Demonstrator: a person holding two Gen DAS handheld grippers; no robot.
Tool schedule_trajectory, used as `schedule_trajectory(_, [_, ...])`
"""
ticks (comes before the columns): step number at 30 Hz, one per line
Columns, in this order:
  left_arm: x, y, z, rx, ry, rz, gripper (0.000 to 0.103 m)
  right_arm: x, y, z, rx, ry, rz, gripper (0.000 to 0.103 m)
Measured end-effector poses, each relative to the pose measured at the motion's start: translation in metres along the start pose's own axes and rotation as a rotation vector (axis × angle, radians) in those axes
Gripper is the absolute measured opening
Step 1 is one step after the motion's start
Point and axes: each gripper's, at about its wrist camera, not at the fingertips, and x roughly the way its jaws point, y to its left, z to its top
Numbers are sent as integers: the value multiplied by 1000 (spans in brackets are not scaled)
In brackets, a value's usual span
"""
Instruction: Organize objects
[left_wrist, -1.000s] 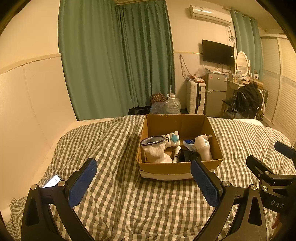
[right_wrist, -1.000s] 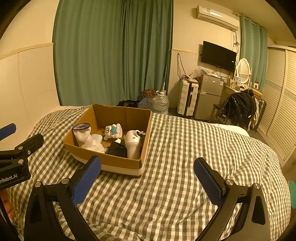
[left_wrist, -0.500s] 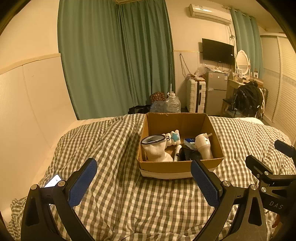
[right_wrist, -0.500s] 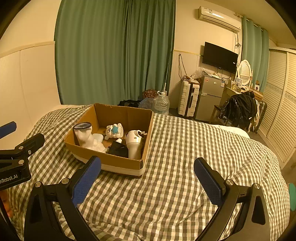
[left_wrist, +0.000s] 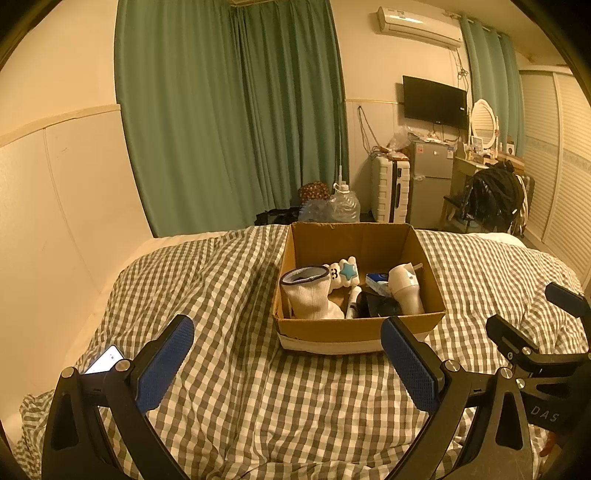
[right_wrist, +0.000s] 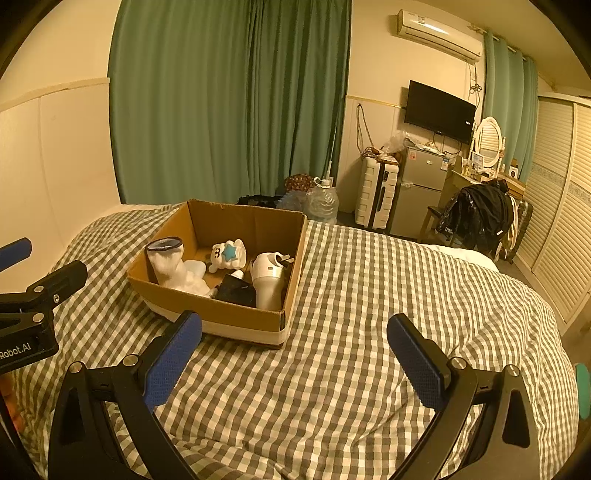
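An open cardboard box (left_wrist: 354, 334) (right_wrist: 221, 317) sits on a checked bedspread. Inside are a white sock with a dark cuff (left_wrist: 306, 291) (right_wrist: 168, 258), a white plush toy with a blue star (left_wrist: 343, 273) (right_wrist: 227, 254), a white hair dryer (left_wrist: 404, 290) (right_wrist: 267, 278), a dark pouch (left_wrist: 376, 304) (right_wrist: 236, 290) and a small blue-white pack (left_wrist: 376, 278). My left gripper (left_wrist: 288, 363) is open and empty, short of the box's near wall. My right gripper (right_wrist: 295, 354) is open and empty, in front of the box's right corner.
The checked bedspread (right_wrist: 369, 332) covers the bed. A phone (left_wrist: 103, 363) lies at its left edge. Beyond the bed stand green curtains (left_wrist: 229, 110), water jugs (left_wrist: 343, 206), a white suitcase (left_wrist: 389, 188), a small fridge (left_wrist: 430, 184) and a chair with dark clothes (left_wrist: 491, 199).
Both grippers have drifted slightly back and up, so the box sits a little farther off. Both stay open and empty.
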Motion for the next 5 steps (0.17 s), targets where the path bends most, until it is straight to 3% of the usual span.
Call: schedule_trajectory(5, [-3,-1,-1,10,-22,-4,103,1,2,-2,-9,5,-7,101])
